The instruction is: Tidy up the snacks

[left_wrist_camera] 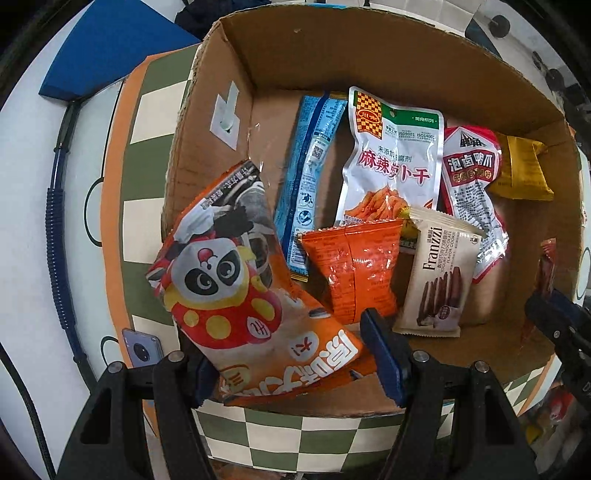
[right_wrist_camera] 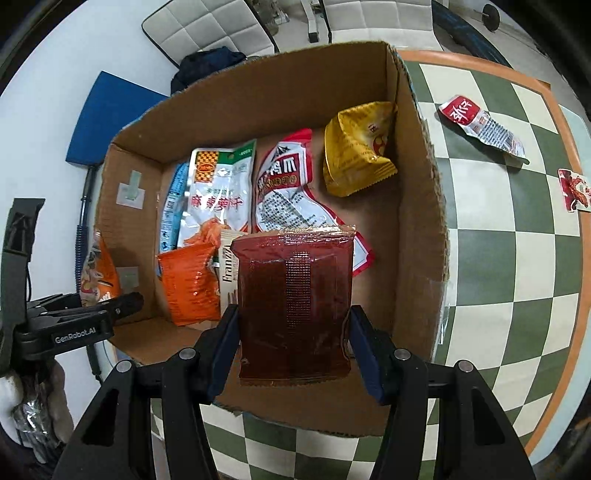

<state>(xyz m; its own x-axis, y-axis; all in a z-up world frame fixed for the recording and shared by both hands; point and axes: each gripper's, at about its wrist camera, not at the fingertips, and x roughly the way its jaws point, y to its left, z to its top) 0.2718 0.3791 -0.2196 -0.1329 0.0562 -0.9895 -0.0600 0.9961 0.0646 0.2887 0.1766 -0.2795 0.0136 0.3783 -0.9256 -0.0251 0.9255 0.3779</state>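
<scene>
A cardboard box stands on a checked table and holds several snack packets. My left gripper is shut on an orange panda snack bag, held over the box's near left corner. My right gripper is shut on a dark red packet, held above the box's near side. Inside lie a white radish packet, a red-white packet, a yellow packet, an orange packet, a Franzzi cookie packet and a blue stick packet.
Two loose snack packets lie on the checked table right of the box, one red-white and one at the table edge. A blue pad and a phone lie left of the box. White chairs stand behind.
</scene>
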